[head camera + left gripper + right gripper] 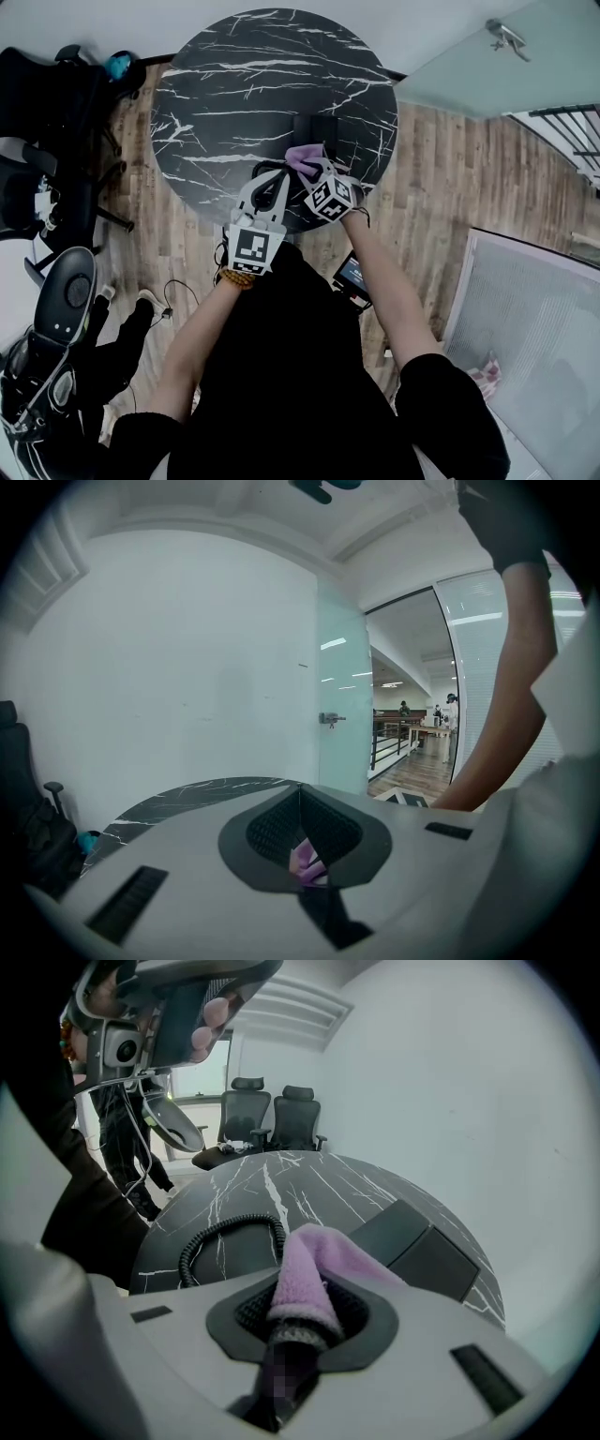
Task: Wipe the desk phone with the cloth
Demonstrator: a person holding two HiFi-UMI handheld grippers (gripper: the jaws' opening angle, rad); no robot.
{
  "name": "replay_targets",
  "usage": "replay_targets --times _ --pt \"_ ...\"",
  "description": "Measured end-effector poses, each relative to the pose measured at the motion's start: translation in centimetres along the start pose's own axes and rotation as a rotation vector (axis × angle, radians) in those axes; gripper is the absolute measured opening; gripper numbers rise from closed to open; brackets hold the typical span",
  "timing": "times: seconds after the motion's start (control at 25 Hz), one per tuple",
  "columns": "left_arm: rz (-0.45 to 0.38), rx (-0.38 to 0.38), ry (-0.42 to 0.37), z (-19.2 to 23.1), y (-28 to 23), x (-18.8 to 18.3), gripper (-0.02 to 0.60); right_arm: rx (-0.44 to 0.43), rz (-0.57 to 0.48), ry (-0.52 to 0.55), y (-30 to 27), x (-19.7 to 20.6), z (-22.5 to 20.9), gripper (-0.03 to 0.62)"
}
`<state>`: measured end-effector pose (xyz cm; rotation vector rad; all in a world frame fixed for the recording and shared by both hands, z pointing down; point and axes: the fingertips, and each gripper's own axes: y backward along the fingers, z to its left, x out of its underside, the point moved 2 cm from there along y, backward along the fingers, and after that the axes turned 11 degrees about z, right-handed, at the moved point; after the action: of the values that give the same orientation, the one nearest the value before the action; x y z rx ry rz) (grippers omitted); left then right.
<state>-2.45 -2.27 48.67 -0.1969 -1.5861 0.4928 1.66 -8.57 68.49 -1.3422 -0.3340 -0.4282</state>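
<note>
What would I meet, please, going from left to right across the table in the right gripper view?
coiled cord → cloth → desk phone

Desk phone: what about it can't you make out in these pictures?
Right gripper view: the desk phone shows only dark panels; the cloth and right gripper cover its near part.
Head view: too small and dark for keys or screen.
Left gripper view: no phone shows; the left gripper fills the lower view.
</note>
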Motion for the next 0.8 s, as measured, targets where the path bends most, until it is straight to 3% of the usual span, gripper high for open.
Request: replay_targets --times 0.8 --pt "0.009 0.006 -0.016 -0.6 0.6 0.3 0.014 -0.065 0.016 -0.045 -0.2 1.4 2.9 0.081"
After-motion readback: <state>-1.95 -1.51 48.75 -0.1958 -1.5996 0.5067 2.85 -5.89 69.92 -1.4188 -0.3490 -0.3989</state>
